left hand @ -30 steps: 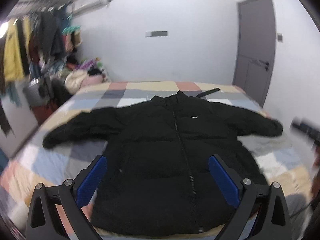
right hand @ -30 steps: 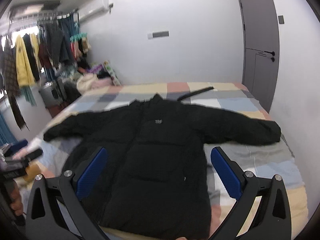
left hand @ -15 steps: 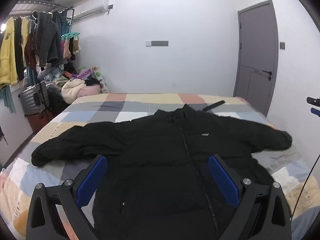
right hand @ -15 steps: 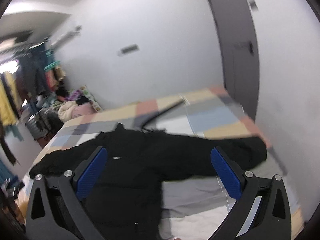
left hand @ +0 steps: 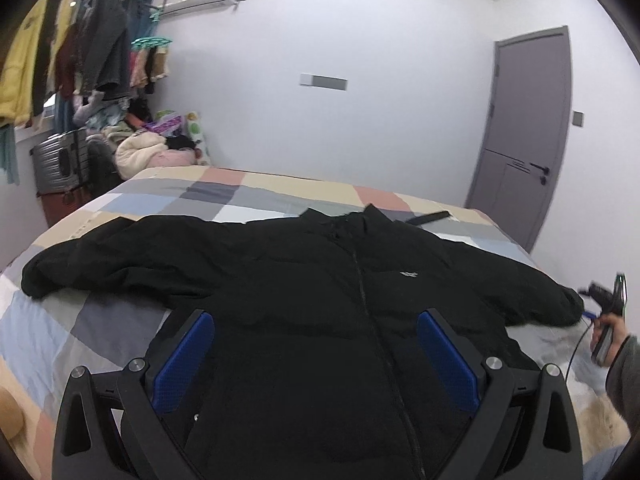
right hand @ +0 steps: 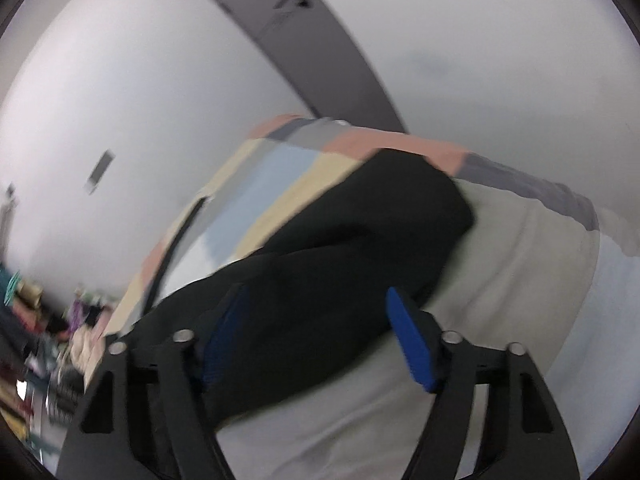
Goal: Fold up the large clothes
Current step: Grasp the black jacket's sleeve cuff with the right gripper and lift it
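A large black zip-up jacket [left hand: 320, 292] lies front-up on the patchwork bed [left hand: 80, 320], both sleeves spread wide. My left gripper [left hand: 316, 344] is open and empty, hovering over the jacket's lower body. My right gripper [right hand: 320, 316] is open and tilted, its blue pads on either side of the jacket's right sleeve [right hand: 360, 232] near the cuff. In the left wrist view the right gripper [left hand: 604, 300] shows at the sleeve's cuff end, held by a hand.
A grey door [left hand: 524, 132] stands at the right wall. A rack of hanging clothes [left hand: 80, 52], a suitcase [left hand: 60, 160] and a pile of items stand left of the bed. A black strap [left hand: 428, 218] lies behind the collar.
My right gripper has swung right and down to the right sleeve's cuff, tilting as it went. My left gripper has risen slightly and stays over the jacket body.
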### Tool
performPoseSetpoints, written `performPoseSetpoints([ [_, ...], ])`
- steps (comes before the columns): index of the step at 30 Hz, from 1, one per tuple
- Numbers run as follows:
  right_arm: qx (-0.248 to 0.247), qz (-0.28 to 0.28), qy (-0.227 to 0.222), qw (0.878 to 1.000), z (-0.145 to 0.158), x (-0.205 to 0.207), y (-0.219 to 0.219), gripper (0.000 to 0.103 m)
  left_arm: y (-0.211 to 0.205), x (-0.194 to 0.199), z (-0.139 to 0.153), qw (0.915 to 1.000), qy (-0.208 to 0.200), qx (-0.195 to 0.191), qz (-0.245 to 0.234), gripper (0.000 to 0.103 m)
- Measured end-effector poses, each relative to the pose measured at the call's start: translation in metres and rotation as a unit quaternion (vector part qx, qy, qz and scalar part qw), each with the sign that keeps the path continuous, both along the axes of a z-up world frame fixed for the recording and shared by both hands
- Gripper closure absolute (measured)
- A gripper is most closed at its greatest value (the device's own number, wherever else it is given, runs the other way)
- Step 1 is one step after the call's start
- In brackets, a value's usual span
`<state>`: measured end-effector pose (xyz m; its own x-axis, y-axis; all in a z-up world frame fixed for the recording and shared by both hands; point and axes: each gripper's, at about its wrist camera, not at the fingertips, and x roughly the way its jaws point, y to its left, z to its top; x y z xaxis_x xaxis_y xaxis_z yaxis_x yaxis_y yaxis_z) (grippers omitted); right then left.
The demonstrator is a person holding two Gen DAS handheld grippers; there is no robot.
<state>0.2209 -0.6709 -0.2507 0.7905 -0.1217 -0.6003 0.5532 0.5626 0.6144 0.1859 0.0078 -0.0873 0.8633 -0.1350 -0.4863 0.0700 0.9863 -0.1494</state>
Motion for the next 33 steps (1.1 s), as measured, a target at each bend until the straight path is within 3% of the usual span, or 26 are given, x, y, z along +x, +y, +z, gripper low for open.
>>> performPoseSetpoints([
  [6, 0.014, -0.07, 0.004, 0.997, -0.043, 0.003, -0.036, 0.037, 0.008, 0.014, -0.015, 0.9996, 0.011, -0.012, 0.024, 0.001],
  [8, 0.031, -0.071, -0.005, 0.997, -0.057, 0.011, -0.045, 0.037, 0.008, 0.021, -0.02, 0.9993, 0.02, -0.016, 0.028, 0.001],
  [10, 0.009, -0.071, -0.012, 0.997, -0.057, 0.015, -0.044, 0.04, 0.007, 0.027, -0.026, 0.9992, 0.025, -0.013, 0.03, 0.001],
  [13, -0.008, -0.059, -0.037, 0.998, -0.054, 0.02, -0.044, 0.074, 0.003, 0.034, -0.031, 0.9989, 0.032, -0.002, 0.033, 0.001],
  [16, -0.027, -0.051, -0.043, 0.997, -0.04, 0.024, -0.037, 0.095, 0.0, 0.036, -0.032, 0.9989, 0.035, 0.004, 0.031, 0.001],
  [21, -0.051, -0.048, -0.06, 0.996, 0.006, 0.015, -0.035, 0.1, 0.0, 0.032, -0.032, 0.9991, 0.04, 0.009, 0.006, 0.001],
  [25, -0.076, -0.043, -0.084, 0.993, 0.062, -0.001, -0.026, 0.1, 0.008, 0.024, -0.028, 0.9989, 0.046, 0.012, 0.006, 0.001],
  [29, -0.118, -0.047, -0.121, 0.985, 0.139, -0.017, 0.0, 0.1, 0.022, 0.015, -0.017, 0.9987, 0.049, 0.007, 0.008, 0.001],
  [33, -0.16, -0.03, -0.146, 0.976, 0.221, -0.011, 0.046, 0.1, 0.037, -0.001, -0.007, 0.9995, 0.021, 0.015, 0.019, 0.001],
])
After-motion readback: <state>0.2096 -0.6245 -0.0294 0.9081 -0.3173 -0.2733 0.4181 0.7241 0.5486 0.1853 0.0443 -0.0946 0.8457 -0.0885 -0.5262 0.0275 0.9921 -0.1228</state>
